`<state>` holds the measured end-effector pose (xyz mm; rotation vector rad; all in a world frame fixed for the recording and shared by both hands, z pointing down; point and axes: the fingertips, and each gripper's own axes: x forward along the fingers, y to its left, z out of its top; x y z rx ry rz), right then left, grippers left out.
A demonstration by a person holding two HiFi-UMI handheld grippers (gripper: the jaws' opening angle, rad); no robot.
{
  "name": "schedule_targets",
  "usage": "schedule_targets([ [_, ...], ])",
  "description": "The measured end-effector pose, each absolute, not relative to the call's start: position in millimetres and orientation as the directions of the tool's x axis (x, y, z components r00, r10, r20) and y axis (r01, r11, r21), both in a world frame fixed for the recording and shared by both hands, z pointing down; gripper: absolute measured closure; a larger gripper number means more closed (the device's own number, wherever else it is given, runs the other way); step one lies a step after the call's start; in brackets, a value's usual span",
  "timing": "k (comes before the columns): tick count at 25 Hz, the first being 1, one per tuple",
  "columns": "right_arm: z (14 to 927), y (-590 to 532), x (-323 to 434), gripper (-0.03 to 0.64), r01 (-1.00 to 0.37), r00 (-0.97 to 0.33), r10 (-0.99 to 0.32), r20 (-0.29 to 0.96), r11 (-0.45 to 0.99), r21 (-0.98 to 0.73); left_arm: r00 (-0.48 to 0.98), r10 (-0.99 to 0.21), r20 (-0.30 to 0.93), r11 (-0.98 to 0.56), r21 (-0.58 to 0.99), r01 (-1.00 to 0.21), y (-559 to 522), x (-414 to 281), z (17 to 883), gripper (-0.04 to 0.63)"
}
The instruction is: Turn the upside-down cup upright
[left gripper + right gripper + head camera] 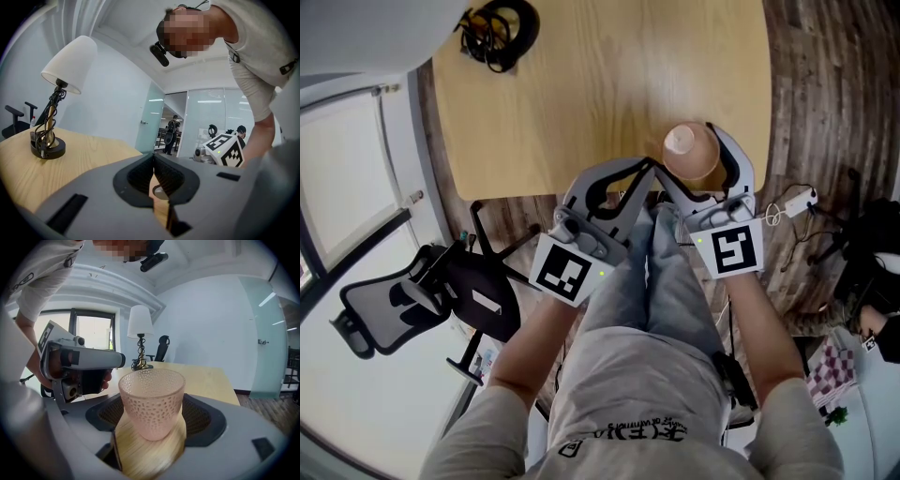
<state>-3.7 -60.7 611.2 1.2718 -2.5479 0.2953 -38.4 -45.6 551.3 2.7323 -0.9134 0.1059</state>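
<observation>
A pink dimpled glass cup stands upright, mouth up, on the wooden table near its front edge; from above the cup shows as a pale round shape. My right gripper is open, its jaws standing on either side of the cup with a small gap at each wall. In the head view the right gripper brackets the cup. My left gripper is shut with nothing between its pads; the left gripper rests just left of the cup, level with the table edge.
A desk lamp with a coiled black base stands at the table's far left corner, white shade visible. A black office chair sits left of the person's legs. A white power adapter lies on the floor at right.
</observation>
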Motion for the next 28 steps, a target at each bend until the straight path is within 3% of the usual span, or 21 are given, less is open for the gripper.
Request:
schedule_targets([
  [11,584.3,-67.2,-1.2,0.258,-0.807,-0.58,-0.764,0.284,0.585,-0.073,0.794,-0.589,0.147,-0.759,0.238,-0.607,-43.7,-39.9,539.6,0.586],
  [28,418.8,-39.0,9.5,0.258,-0.771,-0.627,-0.757,0.183,0.636,-0.015,0.784,-0.618,0.051,-0.763,0.197,-0.615,-23.1,-41.2,411.5,0.586],
])
